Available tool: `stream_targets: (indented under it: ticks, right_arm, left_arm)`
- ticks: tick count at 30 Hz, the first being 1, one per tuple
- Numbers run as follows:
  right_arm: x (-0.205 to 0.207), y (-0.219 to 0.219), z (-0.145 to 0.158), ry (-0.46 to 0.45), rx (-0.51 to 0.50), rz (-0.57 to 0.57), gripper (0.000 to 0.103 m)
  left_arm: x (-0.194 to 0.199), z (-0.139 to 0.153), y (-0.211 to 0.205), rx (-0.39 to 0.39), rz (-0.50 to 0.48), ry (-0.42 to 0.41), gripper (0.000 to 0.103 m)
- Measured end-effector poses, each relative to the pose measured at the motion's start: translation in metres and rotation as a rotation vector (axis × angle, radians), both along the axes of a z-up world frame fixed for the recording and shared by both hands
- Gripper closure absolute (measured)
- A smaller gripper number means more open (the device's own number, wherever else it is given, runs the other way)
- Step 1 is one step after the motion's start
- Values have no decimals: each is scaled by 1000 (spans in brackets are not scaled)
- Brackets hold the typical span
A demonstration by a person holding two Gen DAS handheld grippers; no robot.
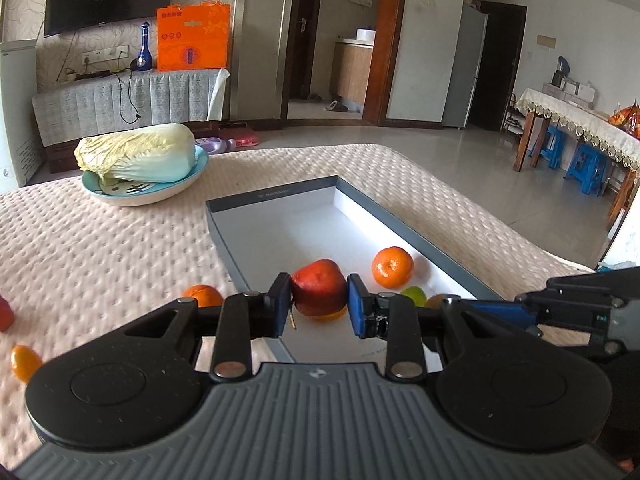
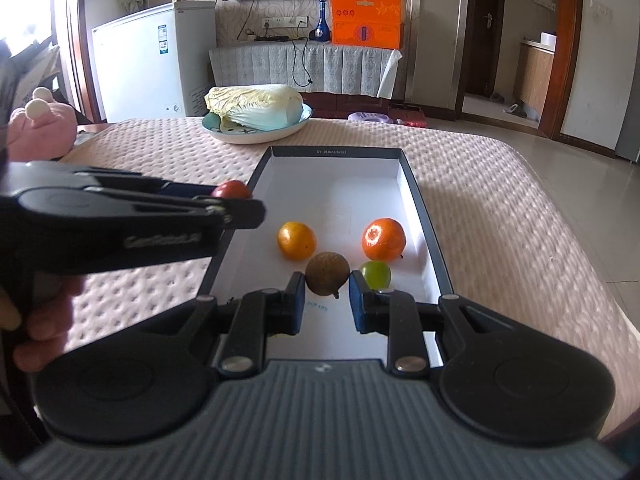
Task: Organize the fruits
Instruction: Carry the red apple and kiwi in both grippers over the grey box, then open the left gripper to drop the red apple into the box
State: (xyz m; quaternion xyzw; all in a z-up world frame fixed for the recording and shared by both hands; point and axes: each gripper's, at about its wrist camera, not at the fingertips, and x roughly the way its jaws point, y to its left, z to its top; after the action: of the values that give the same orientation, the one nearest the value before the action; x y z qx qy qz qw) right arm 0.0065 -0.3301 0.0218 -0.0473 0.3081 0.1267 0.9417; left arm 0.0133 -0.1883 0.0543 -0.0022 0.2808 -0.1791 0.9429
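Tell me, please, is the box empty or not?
Not empty: the box holds two oranges and a green fruit.

The right claw (image 2: 327, 300) grips a brown fruit (image 2: 327, 279) between its blue pads, above the near end of a shallow box (image 2: 416, 200) on the worktop (image 2: 500, 208). Inside lie two oranges (image 2: 296, 241) and a green fruit (image 2: 376, 274). The left claw (image 2: 236, 200) holds a red fruit (image 2: 231, 189) at the box's left wall.
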Motion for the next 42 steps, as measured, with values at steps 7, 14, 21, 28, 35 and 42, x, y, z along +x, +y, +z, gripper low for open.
stream_targets:
  ticks: [7, 14, 21, 28, 35, 42]
  right_arm:
    - [4, -3, -1, 10, 7, 8, 76]
    - [5, -4, -1, 13, 19, 22, 76]
    - [7, -5, -3, 23, 23, 31, 76]
    - [6, -4, -4, 29, 25, 39, 76]
    - [6, -5, -5, 36, 20, 35, 76]
    - [6, -3, -6, 41, 15, 32, 76]
  left_arm:
    - [21, -3, -13, 3, -7, 7, 68]
    - [40, -7, -25, -1, -18, 19, 68]
    - [58, -12, -37, 5, -18, 50, 68]
    - [70, -14, -43, 3, -13, 68, 68]
    - [72, -12, -51, -3, -15, 58, 68]
    - [73, -14, -56, -3, -22, 61, 68]
